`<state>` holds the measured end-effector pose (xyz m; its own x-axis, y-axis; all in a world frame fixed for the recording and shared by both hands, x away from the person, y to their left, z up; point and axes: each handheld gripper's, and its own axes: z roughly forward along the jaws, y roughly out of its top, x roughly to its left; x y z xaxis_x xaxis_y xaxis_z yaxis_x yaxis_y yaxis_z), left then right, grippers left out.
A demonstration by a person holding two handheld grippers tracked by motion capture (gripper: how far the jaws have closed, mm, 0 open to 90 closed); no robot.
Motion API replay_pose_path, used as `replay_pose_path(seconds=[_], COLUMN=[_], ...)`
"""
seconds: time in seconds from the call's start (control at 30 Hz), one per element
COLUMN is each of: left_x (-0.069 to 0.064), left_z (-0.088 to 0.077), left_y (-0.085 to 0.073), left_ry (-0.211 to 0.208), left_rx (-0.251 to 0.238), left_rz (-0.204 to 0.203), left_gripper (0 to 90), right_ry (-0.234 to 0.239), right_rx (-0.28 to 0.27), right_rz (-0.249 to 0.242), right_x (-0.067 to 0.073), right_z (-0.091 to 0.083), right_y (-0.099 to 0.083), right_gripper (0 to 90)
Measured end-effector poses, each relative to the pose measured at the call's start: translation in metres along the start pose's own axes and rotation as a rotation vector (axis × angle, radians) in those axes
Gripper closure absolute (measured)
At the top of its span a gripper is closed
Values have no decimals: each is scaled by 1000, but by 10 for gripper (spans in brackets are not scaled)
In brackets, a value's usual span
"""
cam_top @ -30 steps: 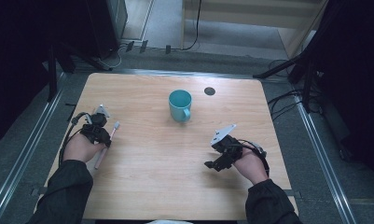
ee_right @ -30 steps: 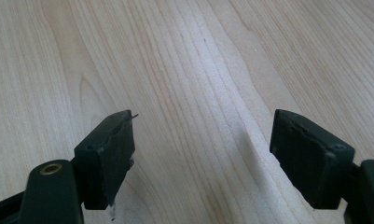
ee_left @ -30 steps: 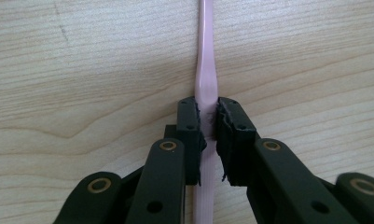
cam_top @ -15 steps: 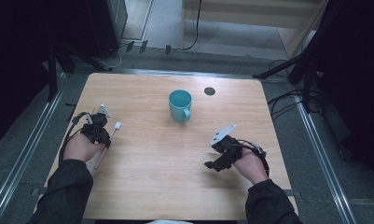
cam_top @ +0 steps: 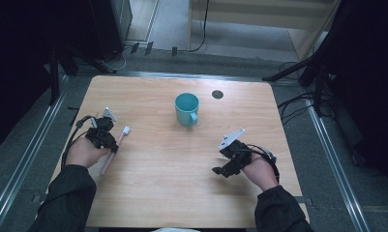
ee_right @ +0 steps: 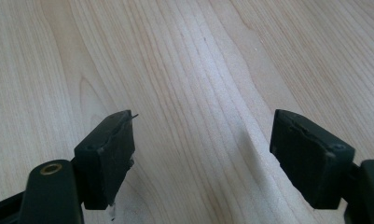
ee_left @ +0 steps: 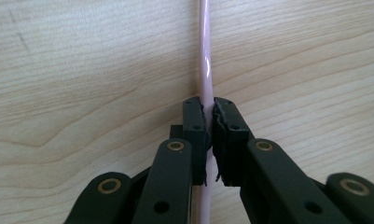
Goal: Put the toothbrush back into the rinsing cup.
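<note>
From the high view, a pale wooden table (cam_top: 182, 164) carries a pale pink toothbrush with a white head (cam_top: 117, 146) near its left edge, lying at a slant with the head pointing up and toward the middle. The left gripper (cam_top: 110, 144), held in the person's left hand (cam_top: 82, 153), sits on the handle of that toothbrush, while the right gripper (cam_top: 220, 170) in the right hand (cam_top: 260, 170) rests low over bare wood toward the right front. A teal ceramic mug with a handle (cam_top: 187, 109) stands upright near the middle back, well apart from both grippers, and a small dark round hole (cam_top: 217, 94) lies in the tabletop just behind and to the right of it. The left gripper view adds what the high view cannot resolve: the black jaws are pressed together on the thin pink handle (ee_left: 205, 70), which runs straight up between the pads and on over the wood grain, the head lying beyond the top edge. The right gripper view shows its two jaws spread wide with bare wood between them. Against the picture of one second ago, the left jaws have just been closing, with the handle between them, and now pinch it; both hands, the mug and the toothbrush lie where they did.
</note>
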<state>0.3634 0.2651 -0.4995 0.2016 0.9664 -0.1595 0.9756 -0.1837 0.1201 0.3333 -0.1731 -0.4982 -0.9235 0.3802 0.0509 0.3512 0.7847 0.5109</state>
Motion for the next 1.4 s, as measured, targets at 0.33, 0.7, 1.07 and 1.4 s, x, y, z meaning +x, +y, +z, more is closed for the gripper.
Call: replay_pose_path(seconds=[0.33,0.7,1.07,1.4], left_x=[-6,-11,-16,-29], left_z=[-19,-42,-49,-53], left_y=[-6,-11,-13,-14], left_ry=[-79,-115,-140,-133], left_rx=[-87,-280,-384,-487], left_rz=[63,96,115,164], left_gripper=[840,840,839,839], right_ry=[-2,0,-1,-1], right_rx=[1,-2,-3,-3], right_rz=[0,0,-6,-6], right_x=[0,0,0,0], right_z=[0,0,0,0], right_y=[0,0,0,0], right_gripper=[219,219,219,219])
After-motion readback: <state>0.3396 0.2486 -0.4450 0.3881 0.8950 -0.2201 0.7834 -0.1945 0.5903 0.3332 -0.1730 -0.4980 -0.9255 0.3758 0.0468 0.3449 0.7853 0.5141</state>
